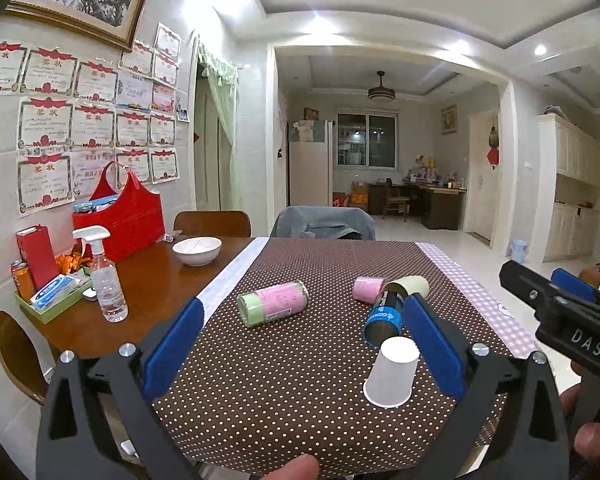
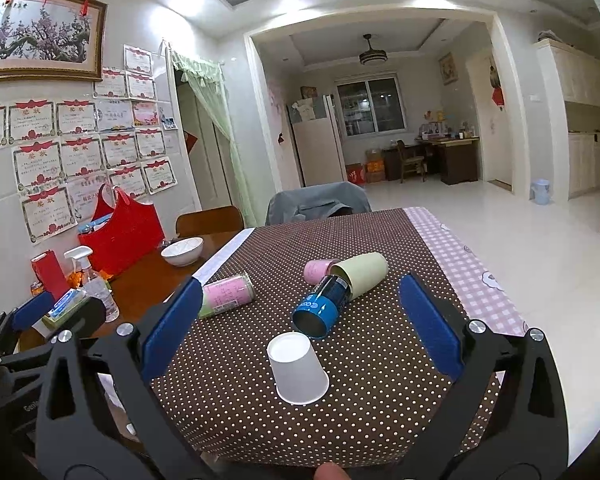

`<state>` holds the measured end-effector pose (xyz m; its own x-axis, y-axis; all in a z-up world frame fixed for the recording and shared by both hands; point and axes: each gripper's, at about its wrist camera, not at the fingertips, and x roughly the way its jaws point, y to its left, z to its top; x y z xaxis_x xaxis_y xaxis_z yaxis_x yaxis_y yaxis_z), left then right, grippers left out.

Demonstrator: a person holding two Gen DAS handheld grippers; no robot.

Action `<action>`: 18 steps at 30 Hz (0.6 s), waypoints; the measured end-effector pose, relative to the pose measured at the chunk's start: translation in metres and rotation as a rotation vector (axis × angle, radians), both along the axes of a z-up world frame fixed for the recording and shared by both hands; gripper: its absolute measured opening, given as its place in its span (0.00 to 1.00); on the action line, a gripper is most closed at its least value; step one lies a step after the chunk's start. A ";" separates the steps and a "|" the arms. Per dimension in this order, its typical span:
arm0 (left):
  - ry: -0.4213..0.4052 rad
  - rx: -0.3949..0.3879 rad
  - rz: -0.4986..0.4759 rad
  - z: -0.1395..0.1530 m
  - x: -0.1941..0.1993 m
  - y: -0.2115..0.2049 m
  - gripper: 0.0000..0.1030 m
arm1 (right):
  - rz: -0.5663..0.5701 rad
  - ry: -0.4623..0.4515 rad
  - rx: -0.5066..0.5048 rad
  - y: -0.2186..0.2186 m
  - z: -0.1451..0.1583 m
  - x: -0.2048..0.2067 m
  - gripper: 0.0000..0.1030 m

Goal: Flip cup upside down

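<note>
- The white paper cup (image 1: 391,372) stands upside down, rim flat on the dotted cloth (image 1: 300,360) near the desk's front edge.
- The left hand-held gripper (image 1: 300,344) is spread wide and empty, with the cup just inside its right finger.
- The right hand-held gripper (image 2: 296,320) is also released, jaws apart on either side of the cup.
- A blue can (image 2: 320,308) lies on its side just behind the cup.

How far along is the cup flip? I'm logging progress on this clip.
Done, by the look of it: the white paper cup stands mouth-down on the dotted tablecloth, closed base up. In hand: nothing; the left gripper and right gripper are both open and apart from it. Left: nothing visible beyond pulling back.
</note>
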<state>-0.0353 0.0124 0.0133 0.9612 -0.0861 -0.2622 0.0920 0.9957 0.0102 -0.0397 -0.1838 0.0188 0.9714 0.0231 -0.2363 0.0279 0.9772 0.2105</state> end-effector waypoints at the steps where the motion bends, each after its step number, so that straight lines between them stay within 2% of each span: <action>1: 0.002 0.000 0.001 0.000 0.000 0.000 0.95 | -0.002 0.001 -0.002 0.000 0.000 0.000 0.94; 18: 0.004 -0.007 -0.005 0.000 -0.003 0.000 0.96 | -0.017 0.002 -0.018 0.001 0.001 -0.001 0.94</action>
<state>-0.0384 0.0123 0.0131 0.9598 -0.0925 -0.2652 0.0967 0.9953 0.0029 -0.0411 -0.1824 0.0197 0.9711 0.0026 -0.2387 0.0446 0.9803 0.1923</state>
